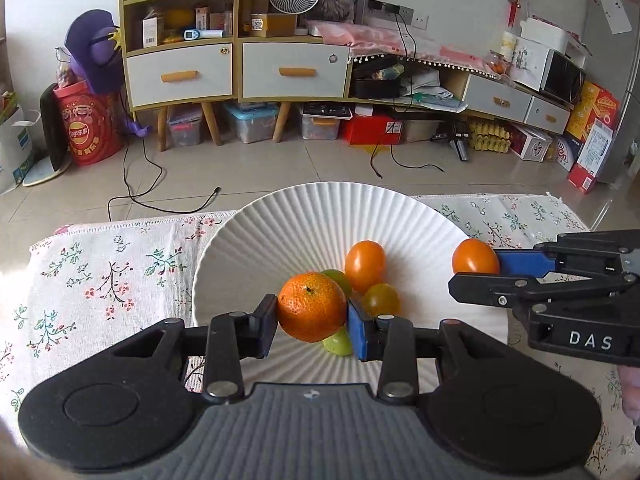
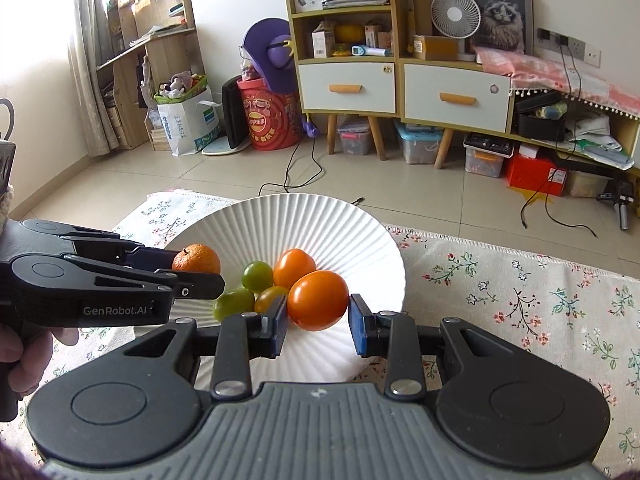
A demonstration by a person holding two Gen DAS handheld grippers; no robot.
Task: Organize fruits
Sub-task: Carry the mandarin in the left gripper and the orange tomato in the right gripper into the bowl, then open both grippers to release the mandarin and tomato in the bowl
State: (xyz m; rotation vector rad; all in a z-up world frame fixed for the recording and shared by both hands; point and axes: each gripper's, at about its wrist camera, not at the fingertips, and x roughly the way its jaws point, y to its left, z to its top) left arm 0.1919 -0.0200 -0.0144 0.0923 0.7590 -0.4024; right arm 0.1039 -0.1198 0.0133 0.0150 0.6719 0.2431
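A floral white cloth [image 1: 120,264] covers the worktop, tiled floor [image 1: 280,164] and wooden shelving [image 1: 180,32] behind. The left gripper [image 1: 312,316] has its fingers closed on a dimpled orange mandarin [image 1: 312,306] above the ribbed white plate [image 1: 280,232]. The right gripper [image 2: 318,320] has its fingers holding a smooth orange tomato [image 2: 318,300] over the plate beside small green and orange tomatoes [image 2: 258,276].

Plate far half: bare ribbed white plate [image 1: 320,216], upper centre of frame, passable.
Plate centre: clustered small orange and green tomatoes [image 1: 365,264] block.
Frame left: flowered tablecloth [image 1: 100,272] free.
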